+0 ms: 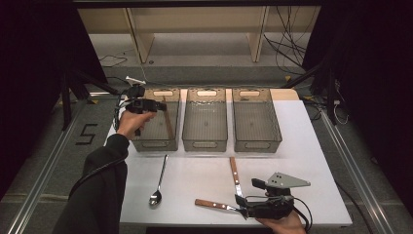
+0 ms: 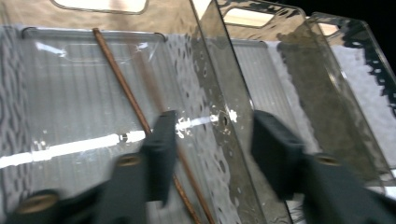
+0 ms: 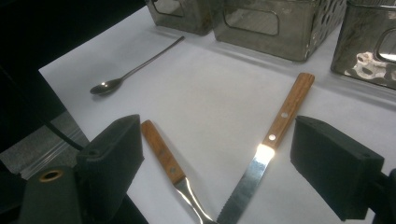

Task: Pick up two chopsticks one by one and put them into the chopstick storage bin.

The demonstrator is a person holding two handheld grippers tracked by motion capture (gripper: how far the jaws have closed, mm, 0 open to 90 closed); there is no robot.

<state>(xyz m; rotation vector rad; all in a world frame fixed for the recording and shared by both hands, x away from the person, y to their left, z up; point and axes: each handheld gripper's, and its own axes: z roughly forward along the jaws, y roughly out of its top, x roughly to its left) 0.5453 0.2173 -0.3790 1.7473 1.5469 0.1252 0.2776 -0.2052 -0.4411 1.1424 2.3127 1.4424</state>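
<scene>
Right gripper view — wide-open right gripper frames two wooden-handled knives, steel blades crossing.

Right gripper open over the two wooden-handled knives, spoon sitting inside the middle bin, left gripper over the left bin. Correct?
Not quite: the spoon lies on the white table in front of the left bin, not in the middle bin, as the high view shows. The rest holds: right gripper open over the knives, left gripper over the left bin.

Wooden-handled knife with glossy steel blade; shiny metal spoon; clear dimpled plastic bin
</scene>
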